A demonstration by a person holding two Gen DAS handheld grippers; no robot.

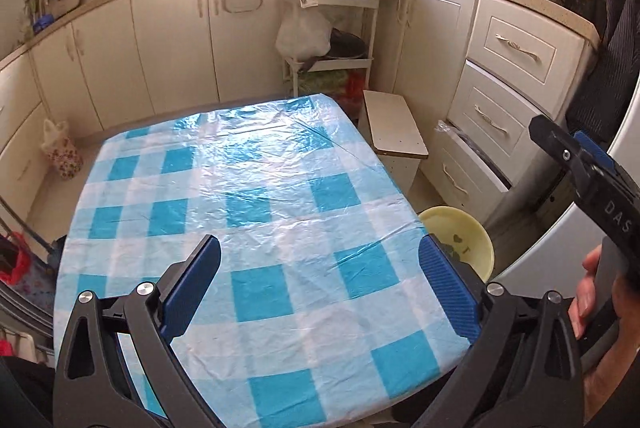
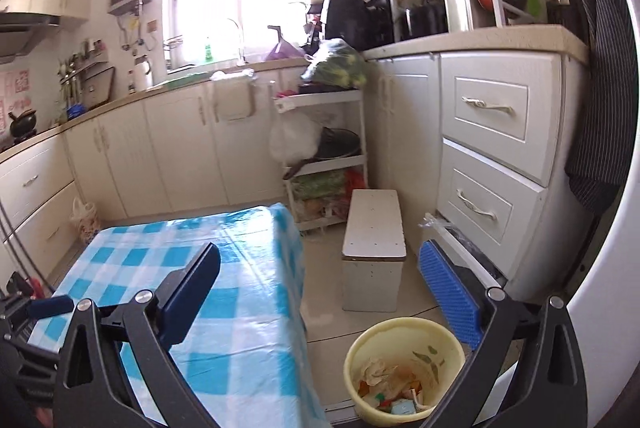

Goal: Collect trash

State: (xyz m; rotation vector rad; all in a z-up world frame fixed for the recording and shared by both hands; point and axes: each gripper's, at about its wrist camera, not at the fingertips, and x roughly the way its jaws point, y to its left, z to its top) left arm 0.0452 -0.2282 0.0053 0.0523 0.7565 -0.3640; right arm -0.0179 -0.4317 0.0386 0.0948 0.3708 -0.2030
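The left gripper [image 1: 320, 284] is held wide apart with nothing inside over the blue checked table [image 1: 256, 188], and the right gripper [image 2: 320, 292] is spread wide and empty too, with the yellow bin [image 2: 404, 372] of trash [image 2: 394, 384] seen just below its jaws.

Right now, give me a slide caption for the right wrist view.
Open right tool above the yellow bin of paper scraps, beside the blue-checked table.
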